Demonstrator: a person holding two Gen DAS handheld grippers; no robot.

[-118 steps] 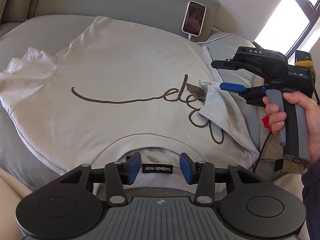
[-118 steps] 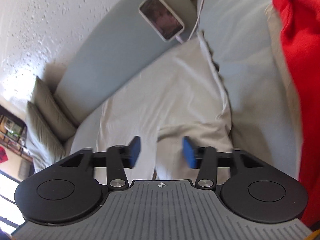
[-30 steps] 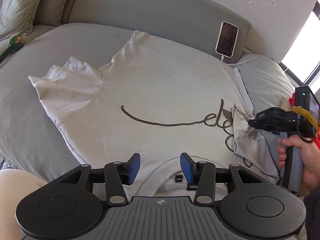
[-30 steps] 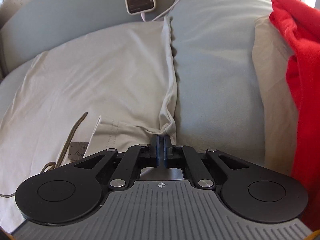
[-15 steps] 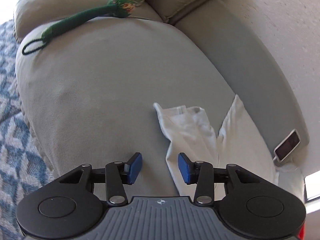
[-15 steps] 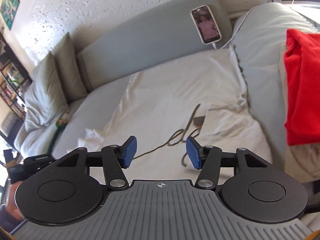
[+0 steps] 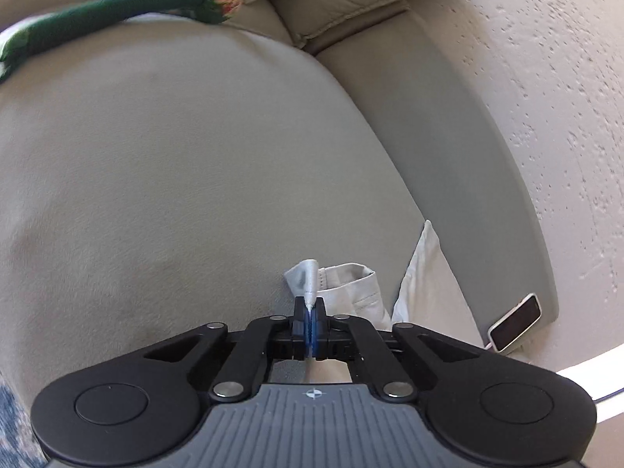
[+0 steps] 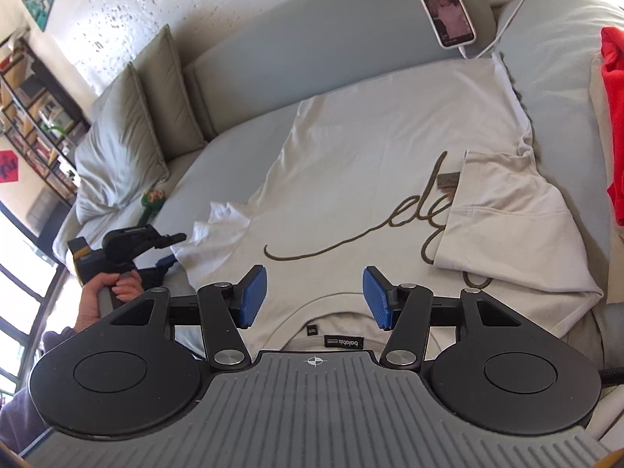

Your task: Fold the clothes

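Grey sofa seat (image 8: pixel 241 144) carries everything; taken as the landmark. Cream T-shirt (image 8: pixel 374 163) lies spread flat across it, front up, collar toward the near edge, hem toward the backrest. Its right sleeve (image 8: pixel 503 214) is already folded inward over the chest; its left sleeve (image 8: pixel 218 230) lies out to the side, rumpled, near the seat's far-left end.

Left gripper (image 7: pixel 310 318): jaws together, clamped on the cuff edge of the left sleeve, a ridge of fabric standing up out of the pads. Right gripper (image 8: pixel 315 296): jaws apart, nothing between them, hovering above the collar near the seat's front edge.

Step in hand, as judged: fold the left sleeve in to mirror the right one.
- Lift only enough to clear the chest, so the body panel does not drag.
- Carry the cuff across toward the shirt's midline and lay it flat before release.
- Free gripper could pin the shoulder or collar so the crease line holds.
- Pinch is thin; a fast pull may slip it.

Writing: neck label (image 8: pixel 342 342) reads "balabala", upside down from the right wrist view. Brown cursive script (image 8: pixel 351 241) across the chest, partly covered; only "el" or similar legible. Phone (image 8: pixel 445 11) against the backrest; screen text unreadable.
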